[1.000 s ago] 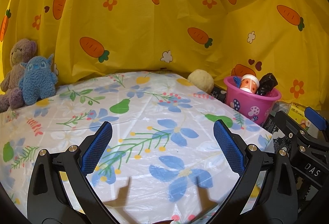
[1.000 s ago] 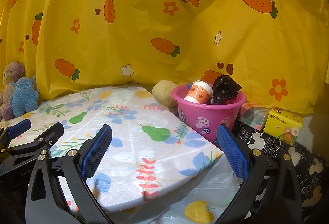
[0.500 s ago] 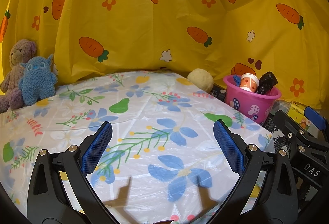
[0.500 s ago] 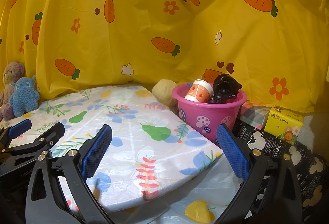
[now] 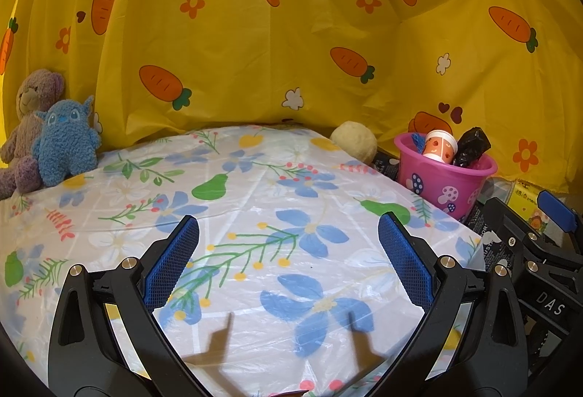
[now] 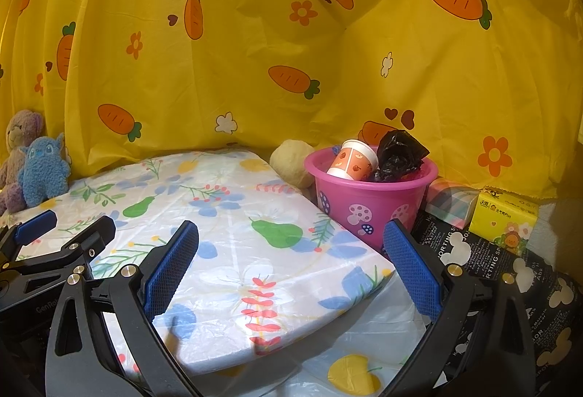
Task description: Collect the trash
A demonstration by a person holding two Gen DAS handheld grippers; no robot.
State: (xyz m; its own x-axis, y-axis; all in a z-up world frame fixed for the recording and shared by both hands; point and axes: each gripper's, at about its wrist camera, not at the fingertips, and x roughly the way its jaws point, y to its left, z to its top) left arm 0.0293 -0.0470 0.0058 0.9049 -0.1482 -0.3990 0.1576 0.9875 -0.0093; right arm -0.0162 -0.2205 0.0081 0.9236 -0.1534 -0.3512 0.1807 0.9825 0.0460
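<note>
The left gripper hangs above the flowered tabletop with its blue-padded fingers spread wide and nothing between them; their shadow falls on the plastic cover just below. The right gripper sits at the tabletop's right edge, fingers likewise spread and bare; in the left wrist view it shows at the far right, and in the right wrist view the left gripper shows at the far left.

The trash is in the pink bucket, which stands just off the tabletop's right side on a black printed sheet; a paper cup leans tilted inside it, and a crumpled black bag pokes up beside the cup, the two touching or nearly so; a bit of something blue shows at the bucket's rim in the left wrist view, too small to name.

A cream fuzzy ball rests just behind the bucket on its left; a yellow tissue pack and a pastel checked box lie to its right. At the far left corner a blue plush toy leans against a mauve teddy bear; a yellow carrot-print curtain hangs behind everything.
</note>
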